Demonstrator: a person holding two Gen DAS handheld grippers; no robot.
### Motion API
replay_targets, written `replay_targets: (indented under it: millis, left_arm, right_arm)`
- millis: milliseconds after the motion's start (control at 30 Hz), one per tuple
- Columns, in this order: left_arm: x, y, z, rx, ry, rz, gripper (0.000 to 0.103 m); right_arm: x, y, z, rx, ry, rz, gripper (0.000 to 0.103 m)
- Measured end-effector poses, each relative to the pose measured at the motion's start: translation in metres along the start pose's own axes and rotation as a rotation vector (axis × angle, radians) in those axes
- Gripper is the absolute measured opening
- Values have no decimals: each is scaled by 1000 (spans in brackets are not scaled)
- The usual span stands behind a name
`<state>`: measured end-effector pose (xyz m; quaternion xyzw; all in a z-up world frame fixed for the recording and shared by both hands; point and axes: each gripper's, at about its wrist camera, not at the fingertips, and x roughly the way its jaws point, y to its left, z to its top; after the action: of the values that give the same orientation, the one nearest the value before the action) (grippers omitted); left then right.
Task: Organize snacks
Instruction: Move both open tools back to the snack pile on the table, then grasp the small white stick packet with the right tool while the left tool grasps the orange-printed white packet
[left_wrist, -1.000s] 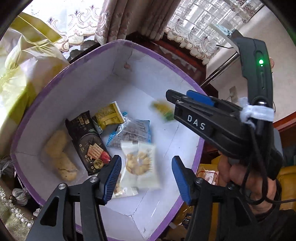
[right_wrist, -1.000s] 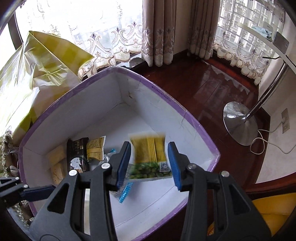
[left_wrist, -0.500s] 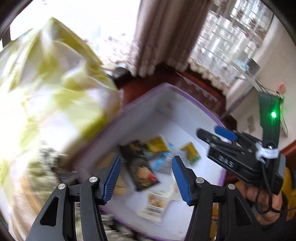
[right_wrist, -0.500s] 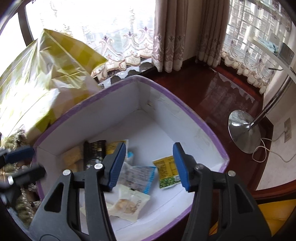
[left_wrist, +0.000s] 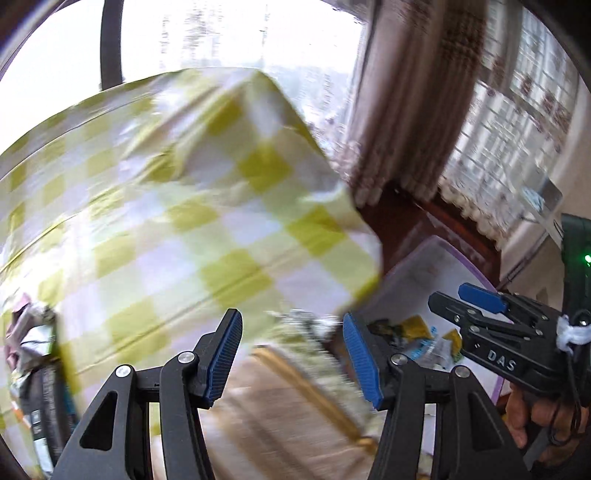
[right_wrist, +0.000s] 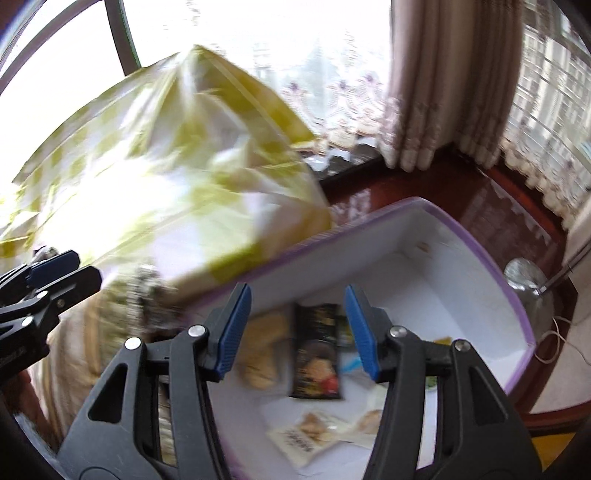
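Observation:
A purple-rimmed white box (right_wrist: 476, 236) holds several snack packets, among them a black cracker packet (right_wrist: 317, 360) and a white biscuit packet (right_wrist: 310, 434). My right gripper (right_wrist: 298, 332) hovers open above the box's left part with nothing between its fingers. My left gripper (left_wrist: 291, 363) is open and empty too, pointing at the table edge below a large yellow-and-white checked bag (left_wrist: 177, 229). The same box (left_wrist: 424, 280) shows at the right of the left wrist view, with the right gripper (left_wrist: 476, 314) over it. The left gripper (right_wrist: 55, 273) appears at the left edge of the right wrist view.
The checked bag (right_wrist: 177, 173) stands left of the box and fills much of both views. More packets (left_wrist: 33, 369) lie at its lower left. Curtains (right_wrist: 436, 92) and a dark red wooden floor (right_wrist: 498, 206) lie behind, with a chrome lamp base (right_wrist: 524, 277).
The yellow-green packet dropped from my right gripper into the box. Both grippers then swung left away from the box, the left one toward the checked bag.

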<state>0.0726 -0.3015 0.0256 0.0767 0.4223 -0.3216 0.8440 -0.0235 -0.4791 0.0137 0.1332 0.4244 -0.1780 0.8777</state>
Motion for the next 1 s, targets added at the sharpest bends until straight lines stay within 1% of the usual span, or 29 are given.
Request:
replay_targets:
  millis: [200, 400, 533, 633, 767, 867, 1000]
  left_arm:
    - [-21, 51, -5, -78, -38, 34, 58]
    - [-49, 108, -19, -167, -73, 69, 58]
    - [-71, 158, -32, -254, -100, 125, 58]
    - [-81, 193, -44, -314, -112, 162, 58]
    - [-86, 230, -60, -354, -86, 195, 58]
    - [-86, 251, -73, -373, -61, 183, 58]
    - [-83, 270, -86, -411, -20, 142, 58]
  right_arm:
    - [1, 56, 4, -93, -8, 75, 57]
    - [3, 108, 3, -175, -4, 149, 57]
    - [8, 142, 5, -216, 3, 205, 57]
    - [11, 172, 6, -265, -2, 225, 57]
    - [19, 206, 6, -322, 8, 241, 57]
    - [25, 228, 9, -349, 11, 257, 57]
    - [33, 252, 14, -368, 16, 292, 57]
